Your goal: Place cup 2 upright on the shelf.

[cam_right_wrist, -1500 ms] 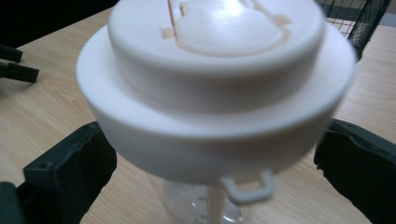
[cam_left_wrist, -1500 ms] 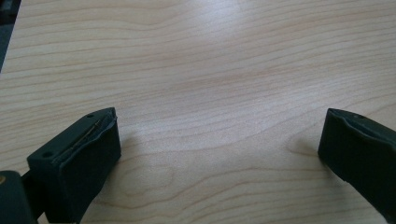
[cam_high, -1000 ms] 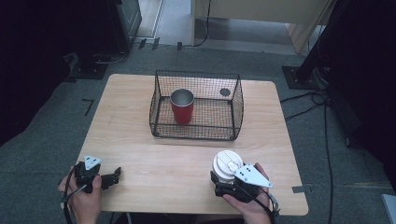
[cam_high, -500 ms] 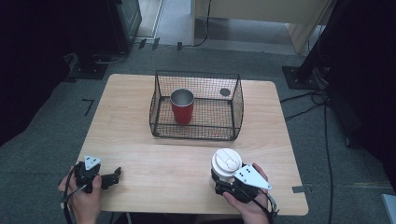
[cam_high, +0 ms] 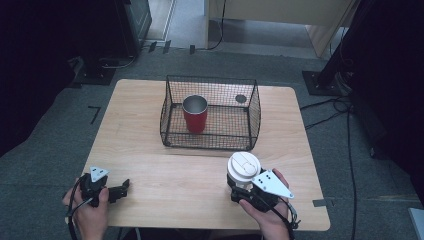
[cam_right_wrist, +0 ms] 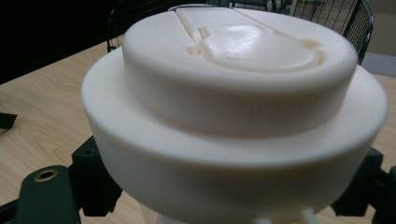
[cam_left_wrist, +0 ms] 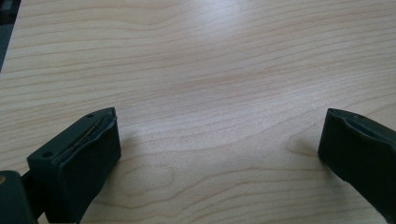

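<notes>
Looking down from the high view, a pale wooden surface [cam_high: 150, 150] carries a black wire basket [cam_high: 210, 112] near its far middle, and inside the basket a red cup [cam_high: 195, 113] with a silvery rim stands upright toward the basket's left side. At the near right edge the person's right hand [cam_high: 267, 212] holds the right gripper [cam_high: 240, 186], whose fingers have just been closing and now sit tight around the body of a white lidded cup [cam_high: 243, 167]; the cup stands upright, just in front of the basket's near wall but apart from it. At the near left corner the left hand [cam_high: 87, 212] holds the left gripper [cam_high: 120, 187] low over the wood, pointing toward the table's middle, well apart from the cup and the basket. In the left gripper view, the two black fingers [cam_left_wrist: 77, 161] stand wide apart with nothing but bare wood grain between them, so this gripper has hold of nothing. In the right gripper view, the white lidded cup [cam_right_wrist: 233, 107] sits very close to the camera, its stepped lid with a moulded drinking tab on top, and the black fingers [cam_right_wrist: 91, 177] press against its sides below the lid's broad rim; the wire basket [cam_right_wrist: 345, 14] shows behind it.
</notes>
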